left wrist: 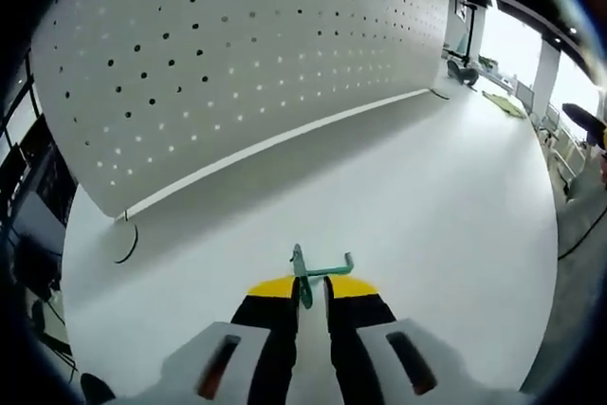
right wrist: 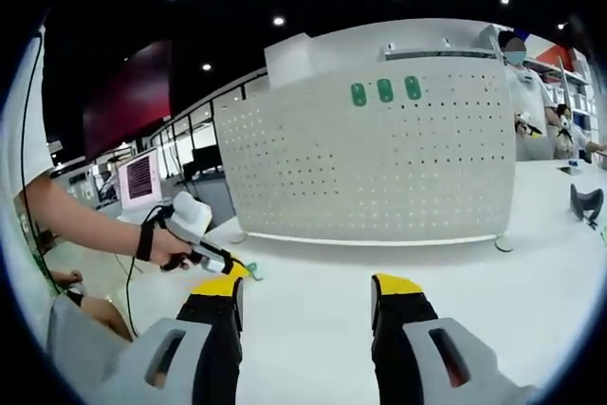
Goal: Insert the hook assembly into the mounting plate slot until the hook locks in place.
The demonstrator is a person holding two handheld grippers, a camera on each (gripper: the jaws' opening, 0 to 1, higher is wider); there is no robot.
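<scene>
I am looking at a big white table (left wrist: 408,206) in a bright workshop with lamps in a dark ceiling. A white pegboard (right wrist: 379,158) full of small holes is standing upright on the table. Three green plates (right wrist: 384,91) are sitting in a row near the top of the board, side by side.

In the left gripper view, my left gripper (left wrist: 311,289) is pinching a small green hook (left wrist: 318,269) between its yellow-tipped jaws. The jaws are almost closed on it. The hook is sticking out past the tips, above the table, and the pegboard is well apart from it, further back.

In the right gripper view, my right gripper (right wrist: 308,288) is holding nothing, and its two jaws are standing wide apart over the table. To its left, a hand (right wrist: 171,244) with a black wrist strap is holding the other gripper low near the table, with a bit of green at its tip. A person is standing behind the right end of the board.
</scene>
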